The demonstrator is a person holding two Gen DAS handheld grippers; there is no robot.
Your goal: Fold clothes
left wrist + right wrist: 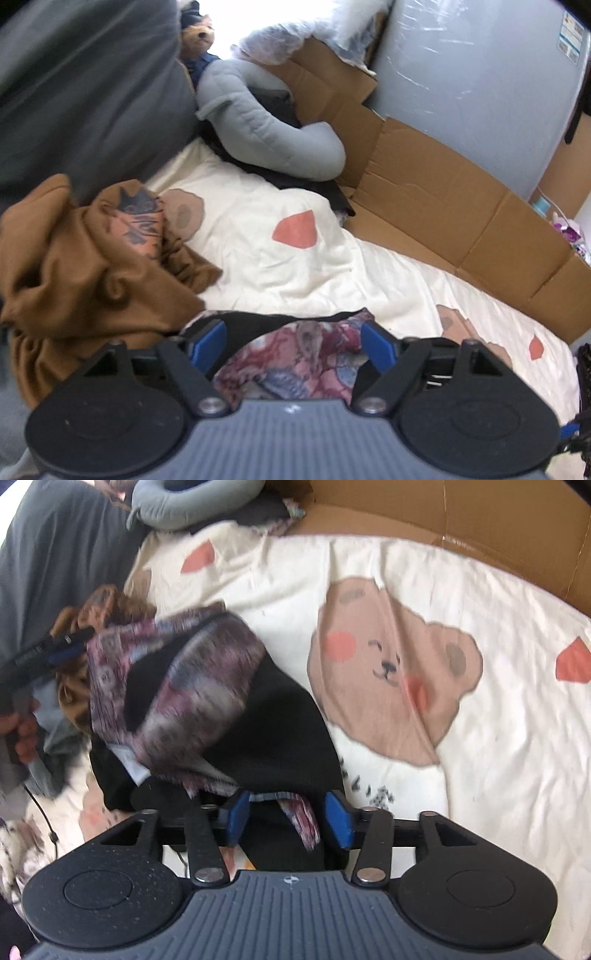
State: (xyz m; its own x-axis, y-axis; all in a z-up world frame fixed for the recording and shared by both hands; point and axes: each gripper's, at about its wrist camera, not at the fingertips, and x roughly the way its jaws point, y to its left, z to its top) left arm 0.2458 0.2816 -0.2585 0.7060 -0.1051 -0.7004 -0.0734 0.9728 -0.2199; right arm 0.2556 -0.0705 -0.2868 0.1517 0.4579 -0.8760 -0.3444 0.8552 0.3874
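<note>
Folding looks partway done: the patterned black garment (pixel 207 701) lies bunched, roughly doubled over, on the bear-print sheet (pixel 480 738) at center left of the right wrist view, while the brown garment (pixel 81 266) sits crumpled at the left of the left wrist view, apparently untouched. The right gripper (pixel 291 818) stands half open, a cloth edge between its pads but not pinched. The left gripper (pixel 293 345) is wide open over the patterned cloth, empty.

I see a cream bear-print bedsheet (pixel 480 602) with flattened cardboard (pixel 436 206) along its far edge, a grey pillow (pixel 258 122) and teddy bear (pixel 199 33) beneath a bright window (pixel 258 14), plus a plastic-wrapped grey panel (pixel 461 74).
</note>
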